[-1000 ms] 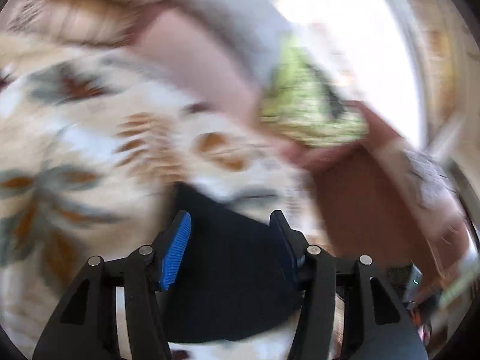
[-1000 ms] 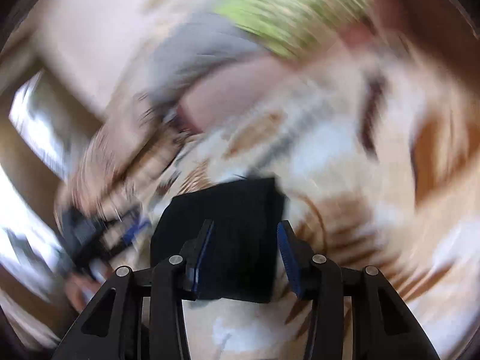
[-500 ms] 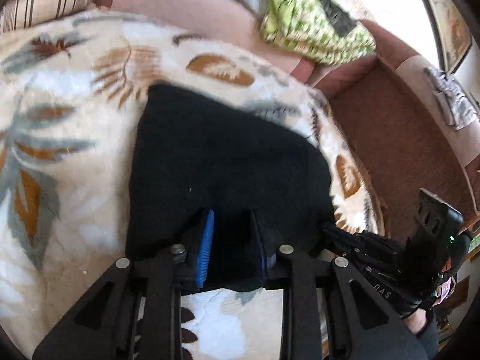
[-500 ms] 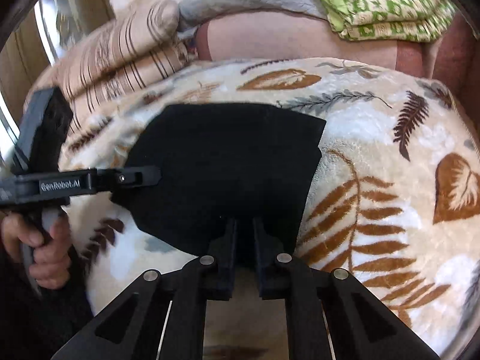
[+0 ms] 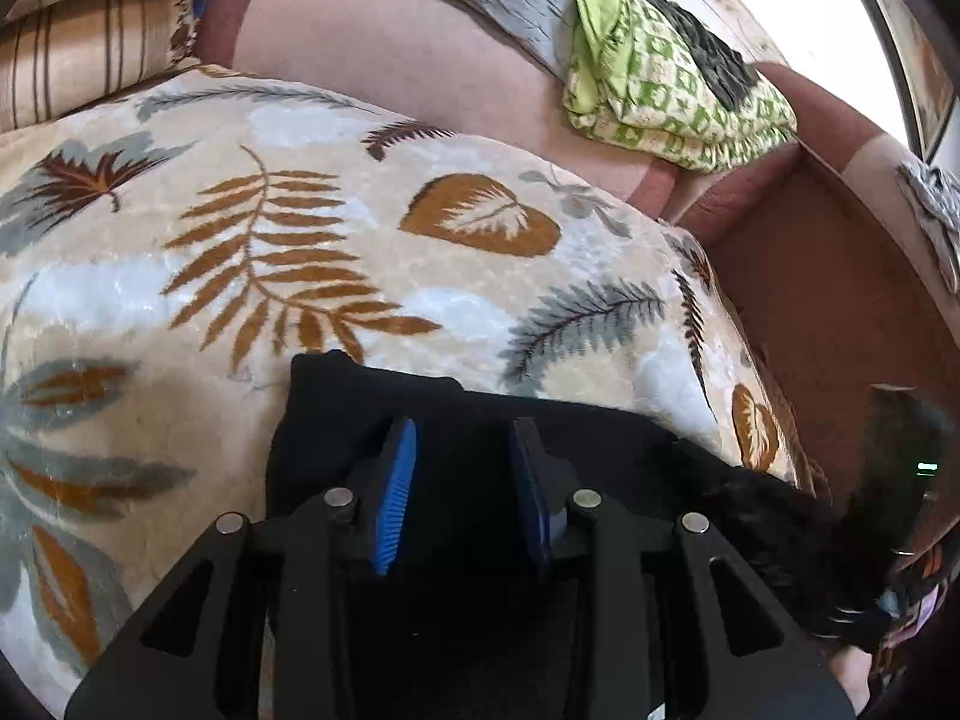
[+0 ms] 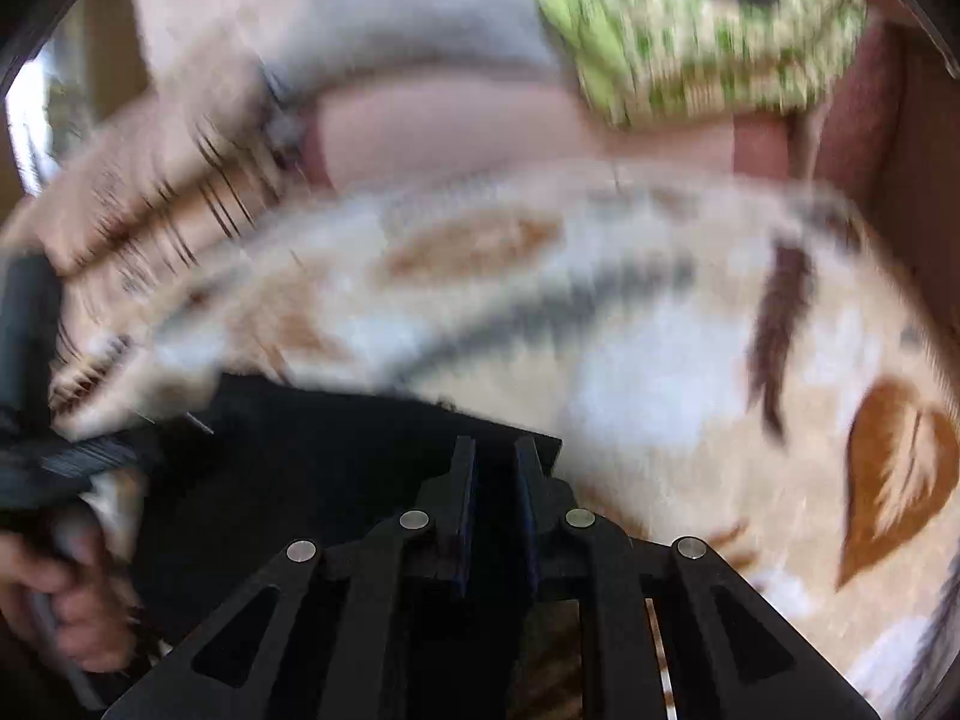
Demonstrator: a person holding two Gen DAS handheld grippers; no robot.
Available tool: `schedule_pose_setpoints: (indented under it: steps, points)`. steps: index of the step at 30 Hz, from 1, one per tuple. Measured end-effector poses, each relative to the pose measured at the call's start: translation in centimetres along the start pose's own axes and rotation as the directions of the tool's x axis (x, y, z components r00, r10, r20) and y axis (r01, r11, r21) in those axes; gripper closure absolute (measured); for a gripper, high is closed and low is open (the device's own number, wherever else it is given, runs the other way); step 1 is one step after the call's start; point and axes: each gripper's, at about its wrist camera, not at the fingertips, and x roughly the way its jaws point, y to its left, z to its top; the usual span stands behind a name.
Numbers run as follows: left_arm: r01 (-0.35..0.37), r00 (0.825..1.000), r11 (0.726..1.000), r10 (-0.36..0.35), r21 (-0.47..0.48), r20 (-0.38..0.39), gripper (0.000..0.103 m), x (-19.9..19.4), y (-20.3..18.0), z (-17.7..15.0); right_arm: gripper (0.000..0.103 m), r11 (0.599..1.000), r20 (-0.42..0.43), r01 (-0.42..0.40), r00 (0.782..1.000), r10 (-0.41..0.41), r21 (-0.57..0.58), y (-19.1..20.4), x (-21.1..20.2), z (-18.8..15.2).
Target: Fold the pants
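- The black fabric pants (image 5: 480, 414) lie on a cream plush blanket printed with brown and grey leaves (image 5: 336, 228), filling the lower middle of the left wrist view, with their far edge running across the frame just past the fingertips.
- The left gripper (image 5: 462, 450) has its blue-padded fingers (image 5: 396, 480) spread, with a clear gap between them; dark cloth shows in that gap, but the pads do not press on it.
- In the blurred right wrist view, the right gripper (image 6: 495, 462) has its fingers drawn close together over a corner of the pants (image 6: 312, 456) at lower centre; whether cloth is pinched between them cannot be told.
- At the left edge of that view a bare hand (image 6: 66, 594) grips a dark handle.
- A green-and-white patterned cloth (image 5: 666, 90) sits in the upper right of the left wrist view on a pink-brown sofa back (image 5: 390, 54).
- A beige striped cushion (image 5: 78, 54) occupies the upper left.
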Motion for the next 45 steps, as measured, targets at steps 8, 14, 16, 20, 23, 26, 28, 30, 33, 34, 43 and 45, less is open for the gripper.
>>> schedule_pose_setpoints:
  steps: [8,14,16,20,23,26,28,30,33,34,43,45]
  points:
    - [0.003,1.000,1.000,-0.003,-0.009,-0.009,0.072,0.6,0.0,0.2,0.090,1.000,0.002,0.003,1.000,-0.003,-0.005,-0.1,0.2,-0.5]
    - [0.018,1.000,0.999,-0.018,0.026,-0.007,0.058,0.8,-0.6,0.3,0.089,0.999,-0.001,0.040,0.999,-0.040,-0.032,0.6,-0.2,-0.4]
    - [0.048,0.999,0.997,-0.049,0.055,0.006,0.034,0.8,-1.2,0.1,0.089,0.999,0.009,0.039,0.999,-0.038,-0.030,0.6,-0.5,-0.3]
    - [0.100,0.992,0.988,-0.107,0.119,0.061,0.014,-0.3,-2.7,-0.5,0.064,1.000,0.113,0.014,0.993,-0.017,0.024,-0.5,-3.0,-0.1]
    - [0.104,0.988,0.984,-0.119,0.146,0.096,0.014,-2.6,-2.8,-1.4,0.018,0.993,0.200,0.026,0.979,-0.048,0.113,-1.9,-6.0,-0.7]
    - [0.028,0.981,0.990,-0.054,0.136,0.186,0.014,-6.4,-2.3,-2.4,0.016,0.982,0.235,0.085,0.964,-0.124,0.170,-2.8,-9.5,-2.3]
    - [-0.037,0.980,0.993,0.013,0.115,0.201,0.014,-8.5,-1.7,-3.4,0.015,0.981,0.234,0.091,0.964,-0.131,0.173,-2.8,-11.4,-3.4]
    - [-0.059,0.987,0.994,0.043,0.097,0.154,0.014,-9.6,-1.2,-4.2,0.012,0.983,0.223,0.097,0.966,-0.131,0.158,-2.6,-12.3,-4.3]
    - [-0.040,0.996,0.998,0.036,0.048,0.084,0.014,-11.4,-0.5,-4.9,0.012,0.991,0.197,0.090,0.975,-0.107,0.095,-1.7,-12.4,-5.3]
    - [-0.030,0.996,0.999,0.027,0.026,0.090,0.014,-12.5,-0.5,-5.0,0.012,0.993,0.205,0.083,0.974,-0.098,0.079,-1.5,-12.4,-5.5]
    - [-0.125,0.964,0.987,0.097,0.101,0.248,0.013,-21.3,-7.7,-2.5,0.012,0.843,0.170,-0.212,0.975,0.145,0.494,-8.5,-10.5,-6.7]
    - [-0.113,0.967,0.986,0.081,0.121,0.243,0.013,-20.9,-8.5,-1.9,0.012,0.765,0.174,-0.209,0.976,0.129,0.608,-10.7,-10.2,-7.5]
